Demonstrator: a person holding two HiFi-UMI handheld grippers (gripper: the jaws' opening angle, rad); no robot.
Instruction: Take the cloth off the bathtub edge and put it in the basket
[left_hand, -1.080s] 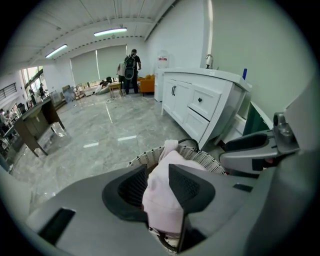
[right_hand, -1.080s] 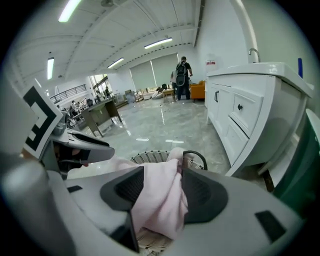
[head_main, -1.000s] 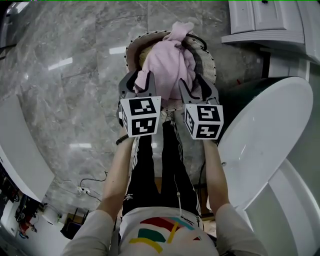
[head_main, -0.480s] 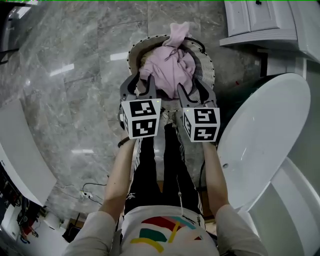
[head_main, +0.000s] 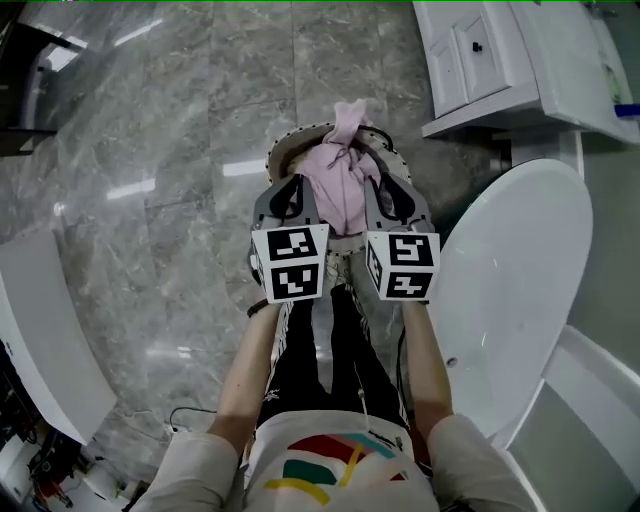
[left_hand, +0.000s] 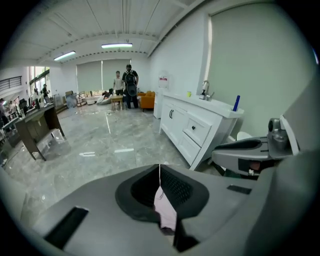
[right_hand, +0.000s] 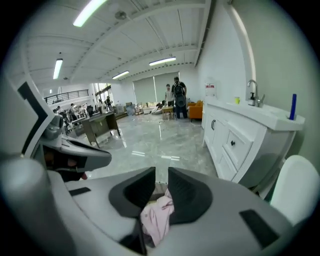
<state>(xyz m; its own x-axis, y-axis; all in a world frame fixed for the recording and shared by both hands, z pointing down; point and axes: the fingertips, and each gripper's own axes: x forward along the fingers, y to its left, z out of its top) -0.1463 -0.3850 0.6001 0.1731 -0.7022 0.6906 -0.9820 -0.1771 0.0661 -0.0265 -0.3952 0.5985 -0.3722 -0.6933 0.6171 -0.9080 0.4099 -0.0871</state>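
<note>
both grippers are up and away now. a second ago they sat low over the pile, and now the left gripper (head_main: 292, 190) and right gripper (head_main: 390, 192) hang above the basket (head_main: 277, 158), side by side at centre frame.

the cloth (head_main: 340, 175) does not come up with them. it stays as a pink heap filling the basket at upper centre of the head view, with one tail poking over the far rim. no pink shows on the tub (head_main: 510, 300) at the right.

the left gripper's jaws have just been closing and now its tips meet, clenched on nothing. the sliver of pink in the slot behind them looks like the heap below, not a pinch. the right gripper's jaws have been closing too, but a narrow gap is left at the tips. the cloth shows through that gap and the pads do not seem to press on it, so it reads as released.

for the task, the drop looks done: cloth off the tub, in the basket, both grippers free. the tail over the rim is the only loose end, and it looks settled.
</note>
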